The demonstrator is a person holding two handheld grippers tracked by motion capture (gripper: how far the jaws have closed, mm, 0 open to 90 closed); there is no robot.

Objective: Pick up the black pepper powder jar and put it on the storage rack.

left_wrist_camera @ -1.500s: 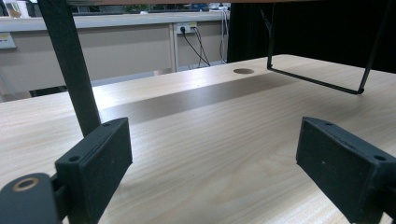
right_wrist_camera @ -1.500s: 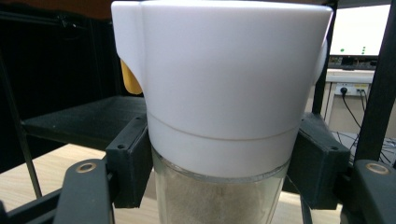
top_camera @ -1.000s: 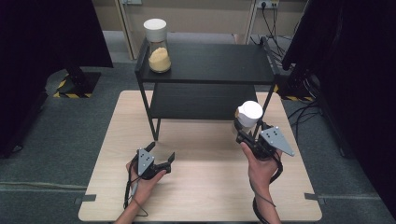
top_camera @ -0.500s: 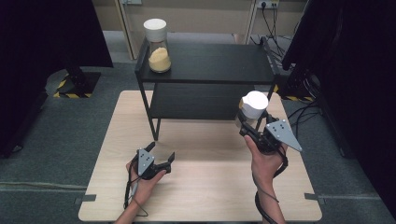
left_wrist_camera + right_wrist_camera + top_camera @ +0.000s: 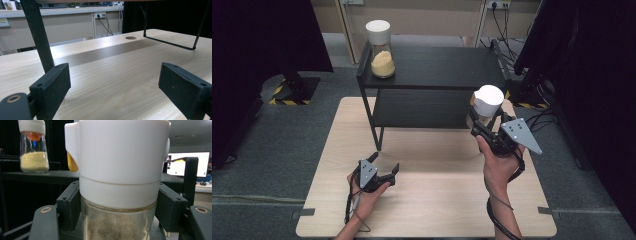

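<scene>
We hold the white-capped jar [image 5: 117,182] squeezed tight between our right tongs [image 5: 484,122] so it cannot slip near the black shelf [image 5: 437,67], while our left tongs [image 5: 382,167] rest wide apart on the table [image 5: 437,200].

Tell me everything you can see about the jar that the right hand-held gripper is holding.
The jar is clear glass with a tall white plastic lid that has a seam around it and a yellow-orange tab at one side. Greyish-brown powder or fine grains sit inside. It stands upright, clamped just below the lid between the black jaws of the right hand-held gripper, held above the wooden table in front of the black shelf. Nothing else touches it.
</scene>
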